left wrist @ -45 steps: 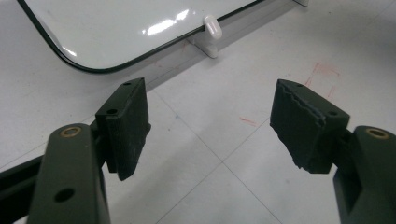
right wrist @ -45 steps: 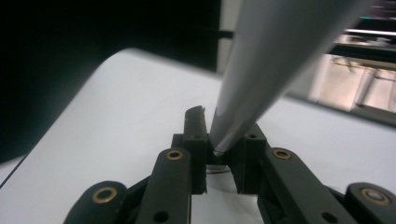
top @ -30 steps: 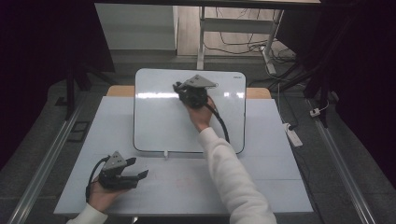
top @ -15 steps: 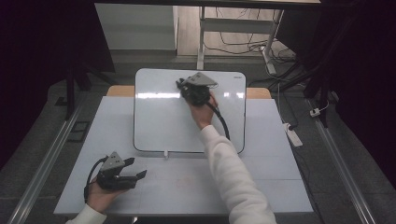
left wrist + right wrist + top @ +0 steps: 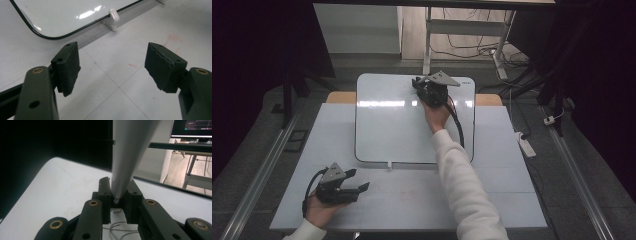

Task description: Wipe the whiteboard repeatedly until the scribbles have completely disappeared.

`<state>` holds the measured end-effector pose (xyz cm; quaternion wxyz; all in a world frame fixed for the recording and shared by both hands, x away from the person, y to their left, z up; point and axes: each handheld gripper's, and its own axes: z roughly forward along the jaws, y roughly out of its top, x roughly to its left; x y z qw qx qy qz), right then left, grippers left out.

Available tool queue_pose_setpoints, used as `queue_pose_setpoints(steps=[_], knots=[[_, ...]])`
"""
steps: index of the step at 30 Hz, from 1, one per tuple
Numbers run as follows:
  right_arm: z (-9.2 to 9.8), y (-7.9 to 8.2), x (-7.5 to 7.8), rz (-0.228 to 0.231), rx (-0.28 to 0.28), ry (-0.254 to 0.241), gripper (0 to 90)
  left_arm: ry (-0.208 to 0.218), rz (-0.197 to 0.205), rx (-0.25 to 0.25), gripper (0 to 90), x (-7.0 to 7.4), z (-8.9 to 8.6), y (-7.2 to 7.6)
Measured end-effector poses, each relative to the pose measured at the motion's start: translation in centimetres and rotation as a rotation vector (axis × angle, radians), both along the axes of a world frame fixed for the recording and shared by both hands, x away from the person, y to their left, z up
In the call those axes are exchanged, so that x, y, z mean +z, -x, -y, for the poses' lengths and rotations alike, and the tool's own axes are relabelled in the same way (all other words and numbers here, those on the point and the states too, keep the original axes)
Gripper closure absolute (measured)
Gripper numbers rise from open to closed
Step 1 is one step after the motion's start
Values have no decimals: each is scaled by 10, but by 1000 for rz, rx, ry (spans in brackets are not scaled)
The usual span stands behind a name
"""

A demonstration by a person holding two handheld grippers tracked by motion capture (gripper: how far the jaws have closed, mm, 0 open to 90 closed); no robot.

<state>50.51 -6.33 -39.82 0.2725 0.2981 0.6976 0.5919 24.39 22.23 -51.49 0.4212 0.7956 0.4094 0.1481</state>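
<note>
The right hand-held gripper (image 5: 118,185) was found clenched on a grey tapered pen-like tool (image 5: 125,157), the jaws closed on its narrow end and the body rising out of focus toward the camera. In the high view this hand-held gripper (image 5: 417,84) stood over the far edge of the whiteboard (image 5: 392,130), right of its middle, the person's right hand (image 5: 435,112) behind it. A few thin grey strokes (image 5: 117,228) lay on the board just under the jaws; whether the tip itself touched the surface could not be determined. The left hand-held gripper (image 5: 360,179) lay released at the near left of the desk (image 5: 512,200), jaws wide apart with nothing between them, well clear of the board. Its own view (image 5: 112,67) showed bare desk between the jaws, with the board's rounded near corner and a small white clip (image 5: 113,15) on the board's edge beyond. Assessment: the step in hand appeared to be marking the board. To do it well, the grip ought to be kept firm so that the tool would not pivot between the pads, pressure kept light and even, and the stroke led with the whole forearm rather than by twisting the wrist. The board lay loose on the desk and could creep under the stroke; the idle left hand-held gripper could steady its near edge.
</note>
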Motion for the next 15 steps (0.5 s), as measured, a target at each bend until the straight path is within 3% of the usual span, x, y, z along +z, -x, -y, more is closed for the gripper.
queue_pose_setpoints(steps=[2,3,4,6,7,9,12,15], knots=[[-14,6,-6,8,68,49,777,0,-3,2,286,-1,0,-1],[-14,6,-6,8,68,49,777,-1,-3,2,286,-1,0,-2],[-20,8,-7,29,79,91,777,-2,-4,1,286,-1,0,-2],[-16,6,-5,24,69,73,777,-2,-1,0,286,-1,0,-1],[-4,1,-1,13,1,20,777,-2,0,-1,287,0,0,0],[0,0,0,6,-5,0,777,1,2,-2,286,0,0,1],[-11,10,-5,23,64,96,777,1,-1,-1,287,0,-1,-1],[-4,10,-5,21,59,97,777,-2,-1,-3,286,0,-1,-1]])
